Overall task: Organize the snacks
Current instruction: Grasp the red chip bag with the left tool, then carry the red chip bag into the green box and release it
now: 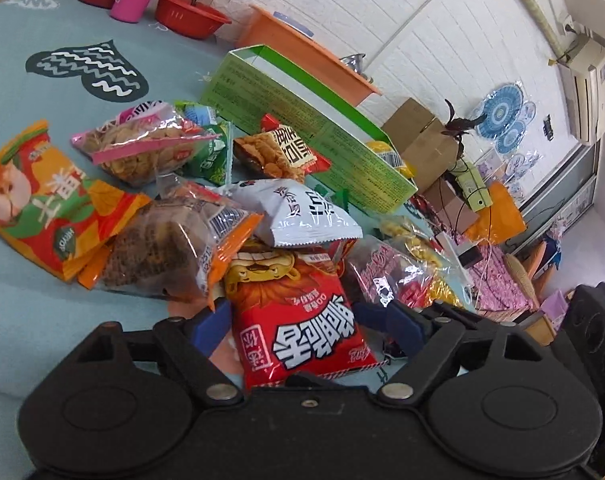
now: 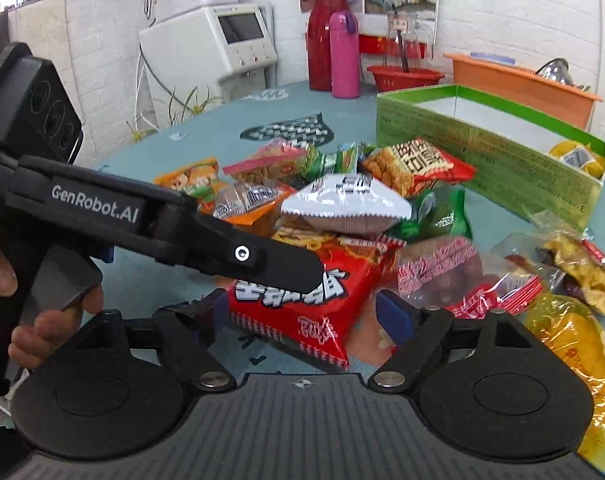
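A heap of snack bags lies on the teal tablecloth [image 1: 42, 320]. A red bag with white lettering [image 1: 302, 320] sits at the near edge of the heap, between the blue fingers [image 1: 210, 324] of my left gripper [image 1: 302, 326], which is open around it. The same red bag [image 2: 302, 304] lies between the fingers of my open right gripper [image 2: 306, 316]; the left gripper's body [image 2: 162, 224] crosses over it there. A white bag [image 1: 302, 216] tops the heap. A green cardboard box [image 1: 302, 128] stands behind, with a yellow packet [image 2: 578, 156] inside.
Red and pink flasks [image 2: 334, 56], a red basin [image 2: 406, 76] and an orange tray [image 2: 522, 84] stand at the table's back. More bags lie at the right [image 2: 574, 264]. A wall and cardboard boxes [image 1: 422, 136] are beyond the table edge.
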### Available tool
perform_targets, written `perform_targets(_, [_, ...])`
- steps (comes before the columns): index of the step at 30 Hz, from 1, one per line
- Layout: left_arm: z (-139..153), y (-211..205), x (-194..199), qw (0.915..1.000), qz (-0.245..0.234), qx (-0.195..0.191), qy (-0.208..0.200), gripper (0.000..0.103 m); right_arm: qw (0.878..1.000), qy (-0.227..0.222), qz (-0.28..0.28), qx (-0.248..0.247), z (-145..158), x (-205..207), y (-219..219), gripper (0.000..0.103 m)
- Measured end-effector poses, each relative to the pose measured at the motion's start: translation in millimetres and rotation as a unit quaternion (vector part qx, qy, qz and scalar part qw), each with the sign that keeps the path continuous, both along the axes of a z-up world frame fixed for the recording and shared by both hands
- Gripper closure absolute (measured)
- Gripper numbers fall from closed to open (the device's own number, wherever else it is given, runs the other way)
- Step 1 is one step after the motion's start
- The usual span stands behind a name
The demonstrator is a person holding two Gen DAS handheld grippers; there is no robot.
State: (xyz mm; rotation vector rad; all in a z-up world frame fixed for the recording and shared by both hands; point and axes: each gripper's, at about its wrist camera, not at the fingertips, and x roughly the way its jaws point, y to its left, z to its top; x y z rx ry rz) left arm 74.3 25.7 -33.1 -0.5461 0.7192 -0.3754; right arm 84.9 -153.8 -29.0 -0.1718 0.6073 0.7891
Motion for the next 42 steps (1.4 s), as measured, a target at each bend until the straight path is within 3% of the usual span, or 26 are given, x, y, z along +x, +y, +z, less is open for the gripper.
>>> perform_targets(3, [0, 1, 2, 1.0, -0.001, 0.0, -0.001, 0.002, 0.999, 0.026, 0.005, 0.023, -6, 8, -2, 0.0])
perform_targets(6, [2, -2, -1, 0.9996, 0.013, 0.024, 0.003, 0.049, 0.998, 0.042, 0.006, 0.048, -8, 11, -5, 0.0])
perform_targets(7, [3, -2, -3, 0.9995, 0.013, 0.027, 0.008, 0.057, 0.998, 0.04, -0.009, 0.046, -6, 8, -6, 0.007])
perform_targets(8, [3, 0, -6, 0.9996, 0.013, 0.021, 0.011, 0.056, 0.998, 0.038, -0.02, 0.045, -3, 6, -8, 0.017])
perform_targets(11, [9, 4, -16, 0.9998, 0.01, -0.008, 0.013, 0.06, 0.997, 0.046, -0.016, 0.061, 7, -3, -21, 0.027])
perform_targets(17, [44, -8, -28, 0.999, -0.005, -0.011, -0.042, 0.064, 0.998, -0.017, -0.02, 0.064, 33, -23, -36, 0.029])
perform_targets(21, [70, -17, -13, 0.9967, -0.018, -0.009, -0.079, 0.065, 0.994, -0.054, -0.034, 0.088, 52, -19, -49, 0.029])
perform_targets(25, [90, -33, 22, 0.9941, -0.024, 0.002, -0.105, 0.064, 0.99, -0.088, -0.052, 0.098, 69, 3, -56, 0.029])
perform_targets(31, [97, -47, 93, 0.9944, -0.031, -0.007, -0.101, 0.064, 0.985, -0.096, -0.088, 0.111, 82, 63, -66, 0.029])
perform_targets(42, [84, -61, 205, 0.997, -0.042, -0.005, -0.064, 0.063, 0.985, -0.047, -0.129, 0.105, 84, 168, -80, 0.029])
